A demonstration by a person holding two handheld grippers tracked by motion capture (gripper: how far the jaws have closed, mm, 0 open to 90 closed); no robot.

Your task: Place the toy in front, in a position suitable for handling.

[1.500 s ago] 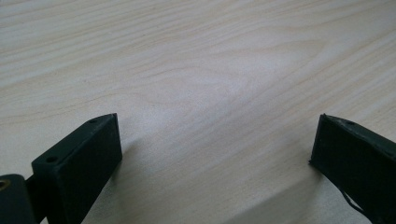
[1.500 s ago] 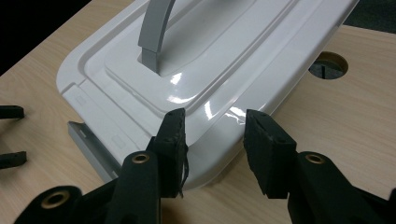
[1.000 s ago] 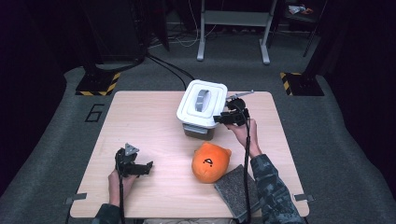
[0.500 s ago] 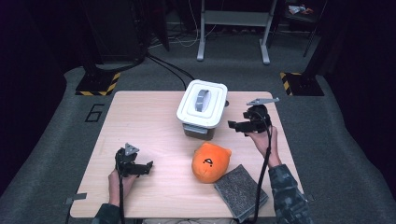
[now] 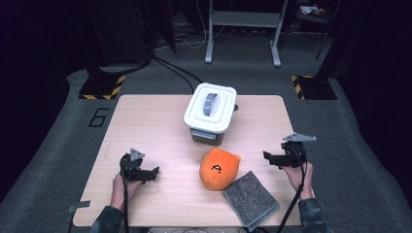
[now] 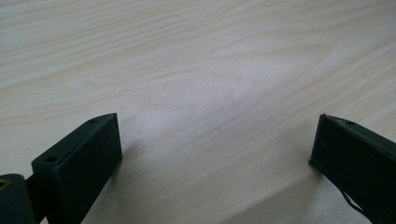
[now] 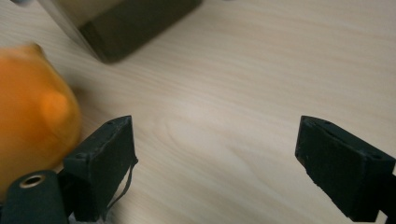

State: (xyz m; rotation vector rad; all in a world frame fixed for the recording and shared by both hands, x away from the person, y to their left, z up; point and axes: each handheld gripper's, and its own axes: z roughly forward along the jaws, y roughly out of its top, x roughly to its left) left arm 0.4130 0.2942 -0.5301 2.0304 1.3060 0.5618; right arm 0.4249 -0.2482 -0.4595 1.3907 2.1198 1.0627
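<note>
While your right gripper (image 5: 273, 159) hangs with its jaws spread and empty, the orange plush toy (image 5: 219, 168) sits just to its left on the wooden table (image 5: 160, 121), touching the grey felt pad (image 5: 250, 199), below the lidded white bin (image 5: 210, 108). Expect it to be light, soft and squashy; pinch it across the body, deep. Your left gripper (image 5: 145, 174) rests agape, holding nothing.

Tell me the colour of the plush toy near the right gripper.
The plush toy is orange with a small dark face mark, clearest in the high view.
</note>
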